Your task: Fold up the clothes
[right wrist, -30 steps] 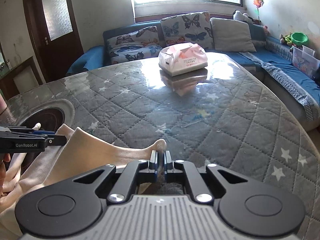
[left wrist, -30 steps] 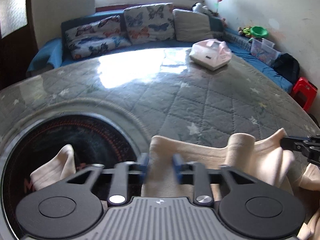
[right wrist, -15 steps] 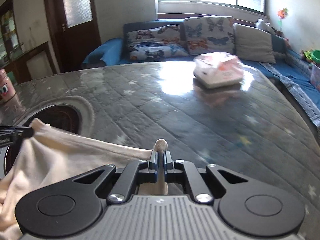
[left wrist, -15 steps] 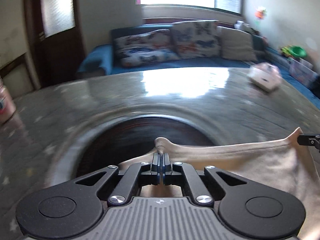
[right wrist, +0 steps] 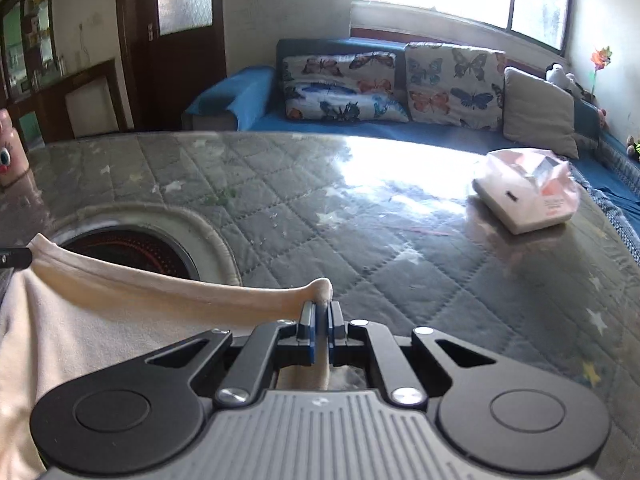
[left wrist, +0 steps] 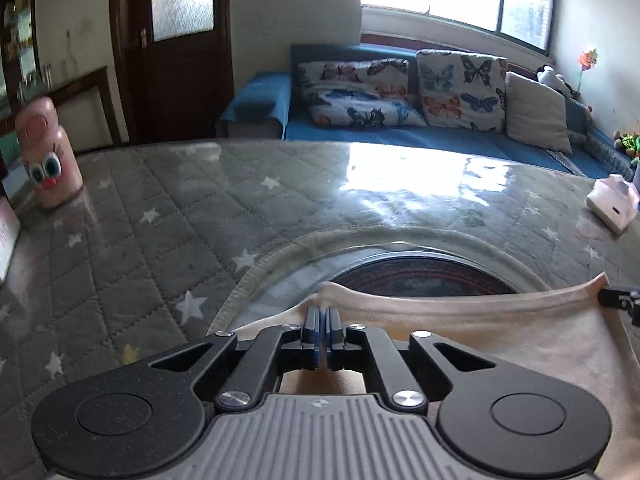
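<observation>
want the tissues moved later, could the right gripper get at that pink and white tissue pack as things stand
Probably not yet: the right gripper is shut on the cream cloth garment. The table top between it and the pink and white tissue pack looks bare, so the path is free once it lets go.

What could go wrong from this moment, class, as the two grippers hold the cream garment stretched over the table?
1. The left gripper and right gripper each pinch only a small bit of the cream garment's top edge, so a corner might slip out.
2. The edge between them looks taut; pulling further apart could tug it free.
3. The cloth hangs by the dark round inset in the table; lowering it there could leave the fold uneven.
</observation>
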### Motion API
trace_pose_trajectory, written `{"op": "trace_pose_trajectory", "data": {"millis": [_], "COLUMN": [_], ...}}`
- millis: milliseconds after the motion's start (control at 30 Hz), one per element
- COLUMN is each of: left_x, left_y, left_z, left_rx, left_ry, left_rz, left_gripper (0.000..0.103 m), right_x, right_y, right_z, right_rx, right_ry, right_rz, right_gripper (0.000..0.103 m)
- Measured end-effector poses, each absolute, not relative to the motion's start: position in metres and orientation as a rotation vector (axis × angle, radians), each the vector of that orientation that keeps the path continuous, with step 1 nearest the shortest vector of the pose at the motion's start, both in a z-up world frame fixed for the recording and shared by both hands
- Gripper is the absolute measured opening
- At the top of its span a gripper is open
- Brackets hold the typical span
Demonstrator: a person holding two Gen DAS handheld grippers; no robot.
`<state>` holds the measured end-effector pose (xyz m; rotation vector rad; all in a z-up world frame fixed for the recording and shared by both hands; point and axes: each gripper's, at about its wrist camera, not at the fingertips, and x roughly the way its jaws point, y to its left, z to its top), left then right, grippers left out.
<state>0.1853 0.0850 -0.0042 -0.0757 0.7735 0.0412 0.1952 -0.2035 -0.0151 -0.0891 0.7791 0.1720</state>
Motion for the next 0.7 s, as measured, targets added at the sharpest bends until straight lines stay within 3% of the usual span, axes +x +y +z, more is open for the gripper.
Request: {"op": "trace_pose_trajectory", "data": {"millis": [100, 233, 400, 700], "left_x": [0.179, 0.160, 0.138, 0.126], "left_y": [0.102, 0.124, 0.130, 0.087], "left_z": [-0.002, 0.006, 0.003, -0.007], "left_rx": [-0.137, -0.156, -0.163, -0.041], "left_ry": [0.772, 0.742, 0.754, 0.736], "left_rz": [0.050, 0.089, 0.063, -0.051], "left_gripper": [0.028, 0.029, 0.032, 0.032], "right_x": [0.192, 0.174, 0.138, 0.073], "right_y": [-0.203, -0.207, -0.207, -0.210], "right_z": [-0.010, 0.003, 0.015, 0.016], "right_rx": [-0.088, -0.095, -0.124, -0.134], "right_ry": [0.777, 0.752, 0.726, 0.736], "right_rz": [0.180, 0.196, 0.253, 0.308], "right_gripper": [0.011, 0.014, 0.032, 0.038]}}
